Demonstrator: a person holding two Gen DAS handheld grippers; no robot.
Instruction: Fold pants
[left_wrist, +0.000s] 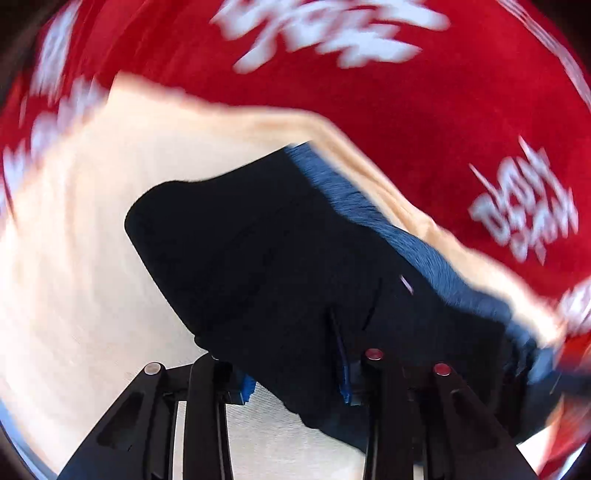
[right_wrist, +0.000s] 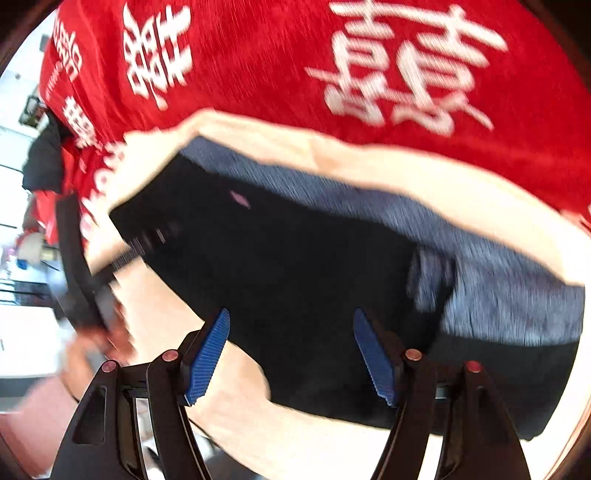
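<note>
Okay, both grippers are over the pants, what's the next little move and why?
Probably lower the right gripper and close it on the pants. Its jaws stand open above the dark cloth, gripping nothing, while the left gripper already seems to pinch a bunched edge between its pads. A neat fold likely needs both sides held.

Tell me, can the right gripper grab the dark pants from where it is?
Probably yes. The right gripper stands open right over the dark pants, its blue pads straddling the cloth's near edge. Nothing lies between them, though the picture is blurred.
</note>
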